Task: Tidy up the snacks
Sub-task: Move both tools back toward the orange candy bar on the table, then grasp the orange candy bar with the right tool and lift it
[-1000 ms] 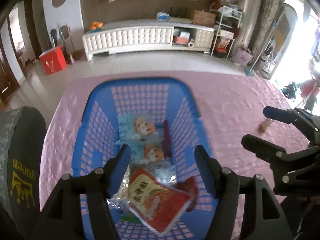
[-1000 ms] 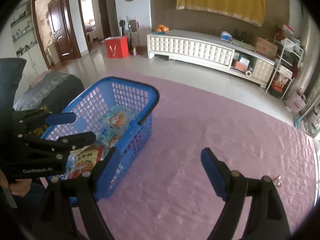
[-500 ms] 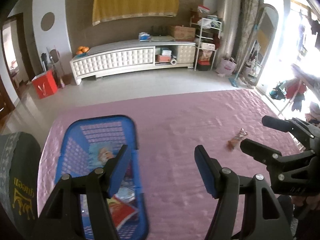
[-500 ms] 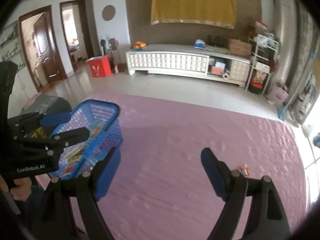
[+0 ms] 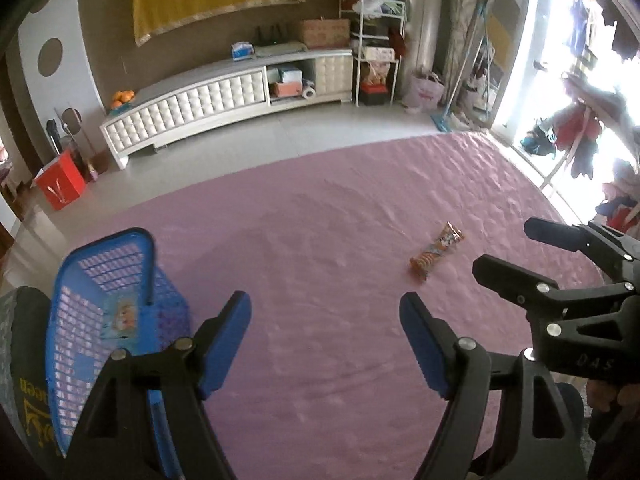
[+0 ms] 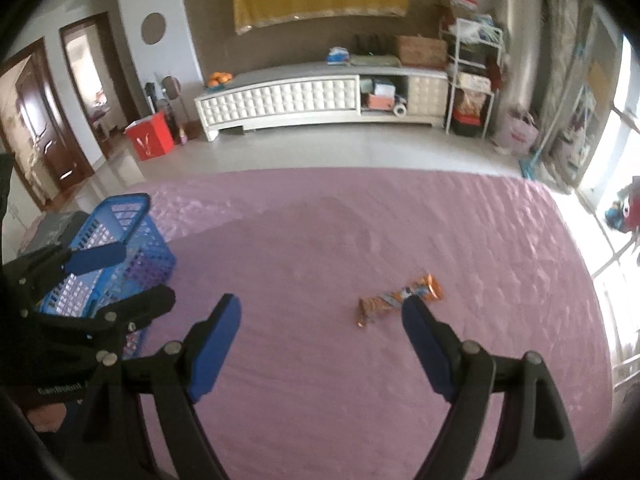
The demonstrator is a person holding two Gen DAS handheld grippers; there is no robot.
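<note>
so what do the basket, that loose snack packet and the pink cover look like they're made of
Blue basket: looks like rigid moulded plastic, with lattice-holed walls and a smooth rim.
Snack packet: probably a thin plastic or foil film wrapper; it is orange and printed, with crimped, flared ends.
Pink cover: appears to be quilted fabric with a slight sheen, judging by its puckered stitched pattern and soft highlights.

— Where do I find the basket (image 5: 100, 320)?
— At the bed's (image 5: 340, 240) left edge, a packet (image 5: 120, 316) inside. My snack bar (image 6: 400, 298) lies well apart, towards the right edge.
</note>
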